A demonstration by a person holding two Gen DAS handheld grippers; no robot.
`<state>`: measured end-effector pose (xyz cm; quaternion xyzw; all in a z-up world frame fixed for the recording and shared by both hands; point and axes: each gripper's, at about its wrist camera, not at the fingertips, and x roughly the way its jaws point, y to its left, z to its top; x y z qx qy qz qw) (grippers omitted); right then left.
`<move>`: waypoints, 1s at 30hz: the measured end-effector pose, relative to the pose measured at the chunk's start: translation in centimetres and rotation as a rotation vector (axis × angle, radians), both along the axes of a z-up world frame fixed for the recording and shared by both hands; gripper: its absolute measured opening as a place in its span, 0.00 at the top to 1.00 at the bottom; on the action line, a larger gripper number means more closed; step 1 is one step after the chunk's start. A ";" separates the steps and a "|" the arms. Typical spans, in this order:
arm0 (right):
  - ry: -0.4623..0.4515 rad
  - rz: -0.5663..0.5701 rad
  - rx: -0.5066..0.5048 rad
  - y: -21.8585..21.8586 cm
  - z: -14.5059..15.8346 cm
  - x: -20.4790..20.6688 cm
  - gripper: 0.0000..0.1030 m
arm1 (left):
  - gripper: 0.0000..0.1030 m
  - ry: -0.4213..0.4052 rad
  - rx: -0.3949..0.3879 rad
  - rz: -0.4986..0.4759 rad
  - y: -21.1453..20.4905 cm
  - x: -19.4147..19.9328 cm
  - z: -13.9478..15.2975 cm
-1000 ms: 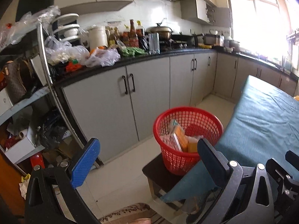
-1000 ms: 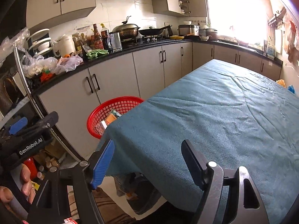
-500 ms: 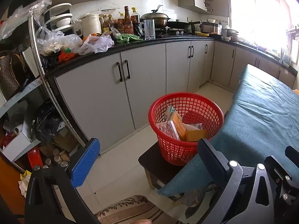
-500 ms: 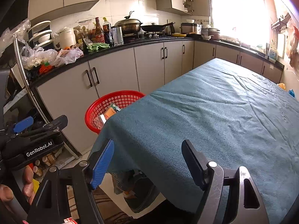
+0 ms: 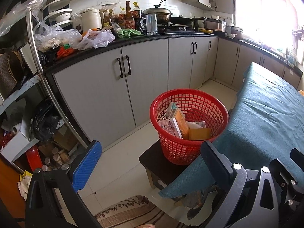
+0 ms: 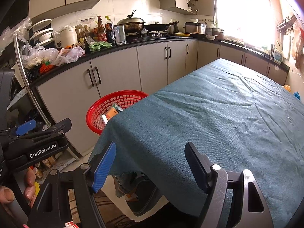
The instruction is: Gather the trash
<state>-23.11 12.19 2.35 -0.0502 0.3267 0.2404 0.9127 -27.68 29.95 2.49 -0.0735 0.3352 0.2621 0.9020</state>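
Left wrist view: one red mesh basket (image 5: pixel 190 114), round, upright, mouth facing up; stands on a dark low stool (image 5: pixel 157 163), toward the stool's right edge, touching the hanging edge of the teal cloth.
Basket contents: several flat cartons and packets, exact count not clear; one orange carton (image 5: pixel 181 121) leans on end, long axis tilted up toward the basket's far-left wall; one white printed box (image 5: pixel 172 127) leans against it on the left; one yellow-brown flat packet (image 5: pixel 199 134) lies near the basket's front wall.
Right wrist view: same basket (image 6: pixel 114 102) half hidden behind the table's near-left corner; orange carton (image 6: pixel 112 113) shows over the rim.
Table: one, covered by a teal cloth (image 6: pixel 218 123); top bare across most of its spread; one orange item and one blue item, too small to identify, at the far-right edge.
Left gripper (image 5: pixel 150 163): one; jaws wide apart, nothing between them; blue pad on the left finger, dark finger on the right, held above the floor in front of the stool.
Right gripper (image 6: pixel 150 163): one; jaws wide apart, empty, poised over the table's near-left corner.
Hand (image 6: pixel 17 188): one visible, at the lower left of the right wrist view, gripping the left tool's handle.
Counter (image 5: pixel 133 38): one black worktop along the wall; two tall sauce bottles, one clear jug, one lidded wok, several plastic bags.
Cabinet doors below the counter: grey, with dark bar handles.
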 end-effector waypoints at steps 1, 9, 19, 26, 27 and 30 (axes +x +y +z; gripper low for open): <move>-0.001 0.000 0.000 0.0 0.0 0.0 0.23 | 0.00 0.001 0.001 0.001 0.0 0.0 0.0; 0.001 0.003 -0.003 0.0 -0.3 0.0 0.23 | 0.00 0.008 -0.001 0.001 0.1 0.0 -0.2; -0.005 0.018 -0.018 0.5 -0.5 -0.4 0.23 | 0.00 0.017 0.001 0.004 0.4 0.1 -0.5; -0.002 0.017 -0.021 0.6 -0.5 -0.5 0.23 | 0.00 0.006 0.006 -0.005 1.3 0.5 0.2; -0.003 0.016 -0.020 0.6 -0.5 -0.5 0.23 | 0.00 0.004 0.007 -0.008 1.3 0.6 0.4; -0.003 0.012 -0.013 0.6 -0.4 -0.5 0.23 | 0.00 -0.001 0.017 -0.026 1.0 1.0 1.1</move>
